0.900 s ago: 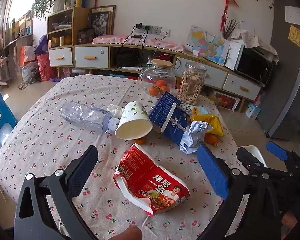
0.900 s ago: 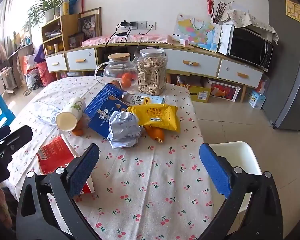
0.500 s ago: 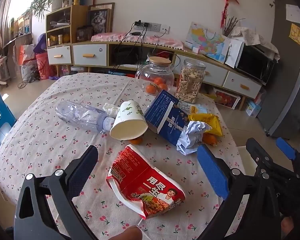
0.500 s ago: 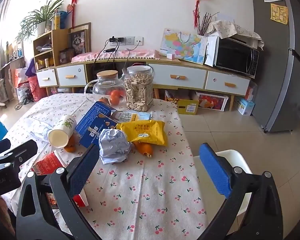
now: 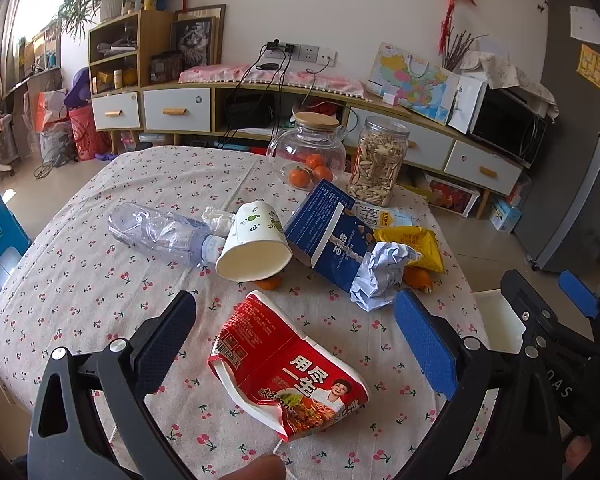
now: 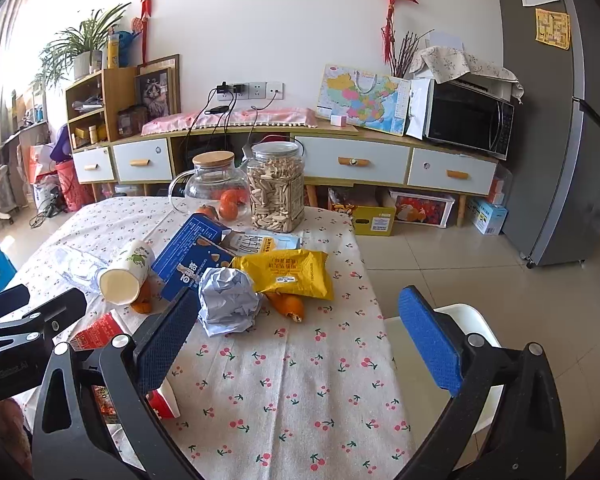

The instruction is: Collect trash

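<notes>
Both claws gape empty over the littered table (image 5: 80, 264): the left claw (image 5: 296, 340) above the near red noodle cup (image 5: 288, 376) should descend squarely, pinching its crushed rim, not the cloth.

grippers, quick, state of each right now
left gripper: open, holding nothing, above the red noodle cup
right gripper: open, holding nothing
</notes>
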The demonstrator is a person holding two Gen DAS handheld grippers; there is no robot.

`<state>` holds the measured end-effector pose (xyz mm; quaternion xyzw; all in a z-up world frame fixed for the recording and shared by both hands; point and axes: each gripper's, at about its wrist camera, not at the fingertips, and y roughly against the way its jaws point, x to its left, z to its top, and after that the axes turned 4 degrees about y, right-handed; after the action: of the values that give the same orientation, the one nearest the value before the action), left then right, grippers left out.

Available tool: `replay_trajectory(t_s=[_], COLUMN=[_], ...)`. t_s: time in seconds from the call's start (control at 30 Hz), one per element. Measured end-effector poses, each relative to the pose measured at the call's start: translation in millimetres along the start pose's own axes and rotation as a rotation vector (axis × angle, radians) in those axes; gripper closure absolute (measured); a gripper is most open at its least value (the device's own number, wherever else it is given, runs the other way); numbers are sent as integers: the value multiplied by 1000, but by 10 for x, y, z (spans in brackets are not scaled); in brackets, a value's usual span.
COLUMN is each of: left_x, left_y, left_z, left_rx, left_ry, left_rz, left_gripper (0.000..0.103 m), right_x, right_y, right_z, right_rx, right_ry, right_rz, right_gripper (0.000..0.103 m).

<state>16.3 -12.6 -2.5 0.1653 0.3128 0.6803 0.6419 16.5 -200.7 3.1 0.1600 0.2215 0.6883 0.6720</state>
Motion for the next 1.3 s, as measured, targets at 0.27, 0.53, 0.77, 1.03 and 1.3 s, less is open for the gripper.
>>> replay_trajectory(t_s=[0.27,0.53,0.77,1.03,1.3], left_x=[-6,8,15,19,33], left_y=[-27,-58,-82,-96,-96], left_z=[-22,-48,-56,-63,-65], left_rx=[9,18,28,33,33], left_ry=[-1,0,3,2,2], left_rz=[-2,-2,0,0,2], left_gripper=[7,7,7,7,7], right_x=[-22,-46,-56,-64,-53], right_y=[-5,-29,-40,-47,-54], right_z=[-9,-33,-49,-54,-68], right_rx=[-4,17,22,27,29], right_ry=[-10,-11,-22,-21,-22], right_rz=[2,15,21,27,29], right_gripper=[7,7,7,7,7])
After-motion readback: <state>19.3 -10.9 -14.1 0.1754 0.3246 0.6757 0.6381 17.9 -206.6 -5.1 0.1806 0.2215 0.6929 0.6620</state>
